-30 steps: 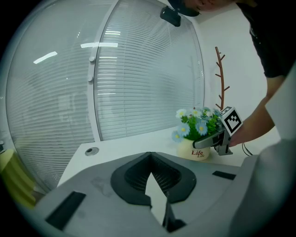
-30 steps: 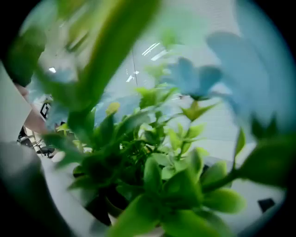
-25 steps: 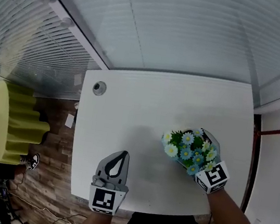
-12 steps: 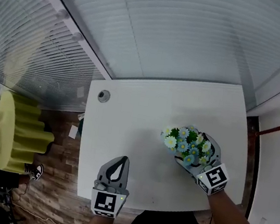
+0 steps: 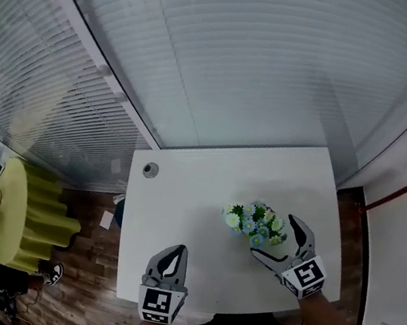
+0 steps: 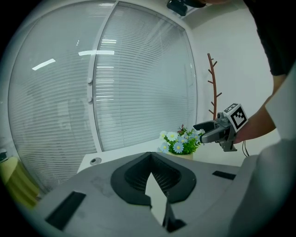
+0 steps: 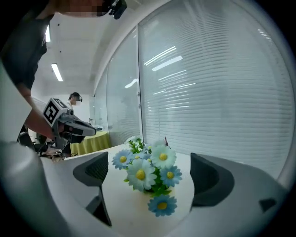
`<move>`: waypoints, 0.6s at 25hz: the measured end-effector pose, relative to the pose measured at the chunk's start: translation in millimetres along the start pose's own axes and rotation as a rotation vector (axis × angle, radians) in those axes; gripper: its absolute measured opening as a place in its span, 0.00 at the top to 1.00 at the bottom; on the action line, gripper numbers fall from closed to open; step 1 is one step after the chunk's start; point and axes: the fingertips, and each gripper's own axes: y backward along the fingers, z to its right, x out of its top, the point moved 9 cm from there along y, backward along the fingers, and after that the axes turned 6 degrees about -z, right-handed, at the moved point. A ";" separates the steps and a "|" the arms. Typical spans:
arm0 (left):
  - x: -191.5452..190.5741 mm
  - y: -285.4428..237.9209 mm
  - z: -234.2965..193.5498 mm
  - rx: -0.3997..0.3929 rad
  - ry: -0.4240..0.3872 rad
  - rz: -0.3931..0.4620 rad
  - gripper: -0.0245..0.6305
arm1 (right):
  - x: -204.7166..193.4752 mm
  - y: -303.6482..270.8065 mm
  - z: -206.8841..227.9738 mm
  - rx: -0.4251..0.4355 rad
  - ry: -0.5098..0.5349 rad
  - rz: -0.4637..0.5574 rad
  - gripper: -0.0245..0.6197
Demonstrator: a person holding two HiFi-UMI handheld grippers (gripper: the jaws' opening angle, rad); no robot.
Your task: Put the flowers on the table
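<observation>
We find the flowers (image 5: 253,223) standing upright on the white desk (image 5: 182,200), right of its middle. The right gripper (image 5: 275,240) has its jaws spread wide, one on either side of the bouquet (the right gripper view shows no contact with the blooms). The left gripper (image 5: 172,251) hovers over the front edge, toward the left corner and well apart from the flowers. Its jaws are pressed together at the tips on nothing.

The left tongs (image 5: 176,250) and right tongs (image 5: 272,235) are grey, with black ribbed pads (image 6: 138,175). Each carries a white cube (image 5: 155,303) printed with black square markers. A black short sleeve (image 6: 277,39) covers the upper arm.
</observation>
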 end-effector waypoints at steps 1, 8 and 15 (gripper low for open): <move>2.2 0.4 -0.7 0.001 0.000 0.001 0.96 | 2.6 3.0 0.7 -0.002 0.001 0.002 0.12; -5.9 -7.0 -11.0 0.020 -0.018 0.018 0.96 | -3.3 7.2 2.7 -0.012 -0.043 0.064 0.12; 33.6 3.6 -17.2 0.019 -0.003 0.065 0.96 | 46.5 35.8 11.5 -0.060 -0.040 0.133 0.12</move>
